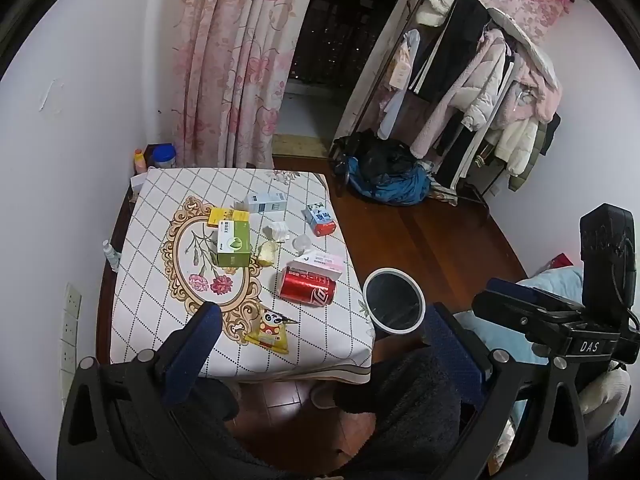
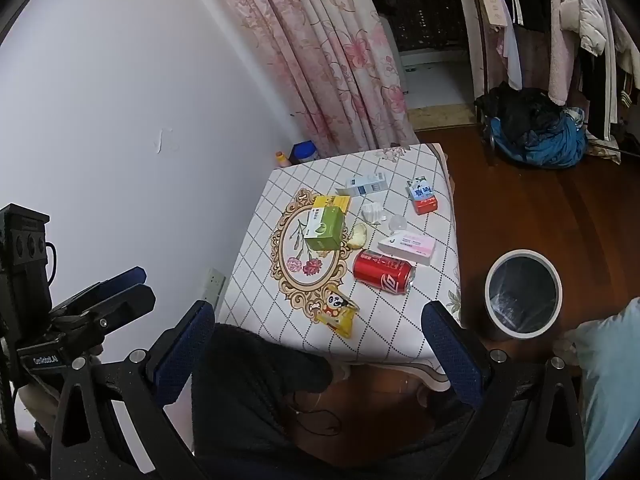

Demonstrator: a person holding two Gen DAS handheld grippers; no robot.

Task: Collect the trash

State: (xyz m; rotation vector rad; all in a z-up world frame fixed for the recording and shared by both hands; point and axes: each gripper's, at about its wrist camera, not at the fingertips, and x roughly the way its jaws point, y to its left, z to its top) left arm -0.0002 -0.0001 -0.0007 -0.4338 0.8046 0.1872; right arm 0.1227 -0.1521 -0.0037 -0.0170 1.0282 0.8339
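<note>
Both claws gape, empty, above the worktop's (image 1: 152, 216) near edge. Left claw (image 1: 320, 332): wrapper (image 1: 270, 330) just ahead between its fingers, can (image 1: 307, 288) beyond. Right claw (image 2: 322, 332): bin (image 2: 522, 294) on the floor to its right.

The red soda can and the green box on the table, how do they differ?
The red soda can is a cylinder on its side near the table's right edge; the green box is rectangular, lying flat, partly over a yellow box. Both rest untouched on the checked tablecloth.
</note>
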